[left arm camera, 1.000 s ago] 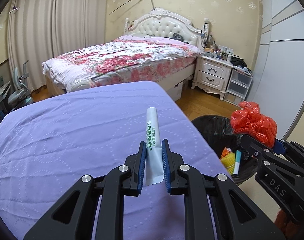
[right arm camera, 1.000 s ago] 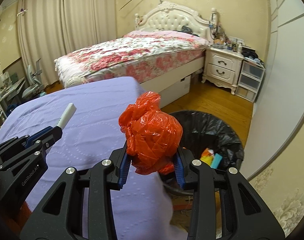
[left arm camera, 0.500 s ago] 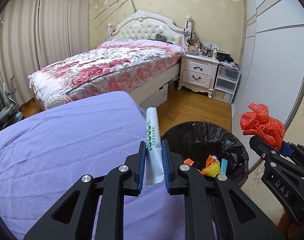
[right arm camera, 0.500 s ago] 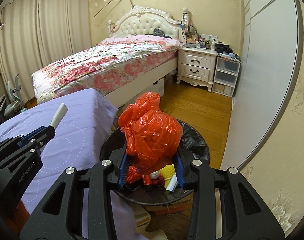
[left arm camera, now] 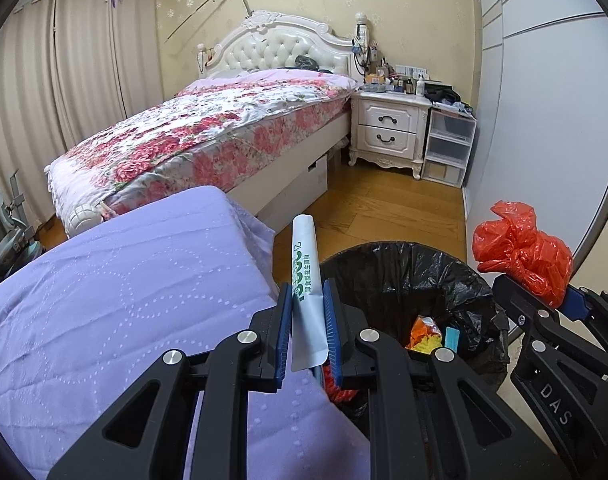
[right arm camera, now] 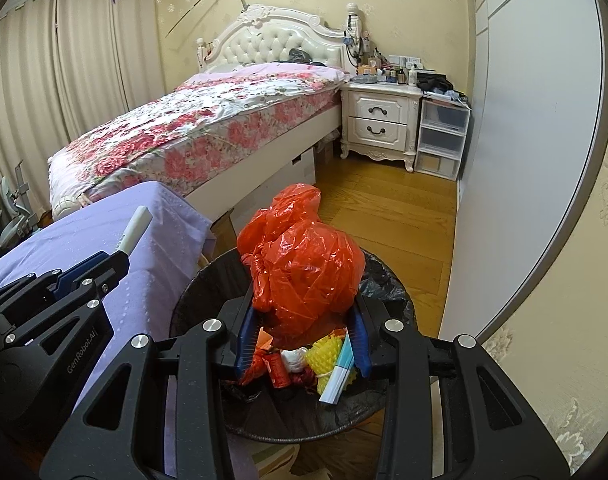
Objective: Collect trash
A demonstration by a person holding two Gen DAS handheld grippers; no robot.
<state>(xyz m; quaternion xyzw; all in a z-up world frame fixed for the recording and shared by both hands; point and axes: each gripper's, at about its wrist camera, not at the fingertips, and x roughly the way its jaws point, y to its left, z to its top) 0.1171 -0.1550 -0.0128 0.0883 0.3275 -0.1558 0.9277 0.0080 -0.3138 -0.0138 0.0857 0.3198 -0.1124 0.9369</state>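
Left gripper (left arm camera: 307, 328) is clamped on a white tube (left arm camera: 305, 276) with green print, held upright just left of the black-lined trash bin (left arm camera: 403, 276), over the edge of the purple cloth (left arm camera: 104, 300). Right gripper (right arm camera: 302, 332) grips a crumpled red plastic bag (right arm camera: 304, 268) directly above the bin. Only the right wrist view shows the bin's contents in full: a yellow mesh piece (right arm camera: 327, 350) and red scraps

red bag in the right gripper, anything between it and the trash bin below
Nothing visible does. The right gripper holds the red plastic bag directly above the open mouth of the black-lined trash bin; below it lies only trash already inside. The left gripper, with its white tube, stays off to the side.
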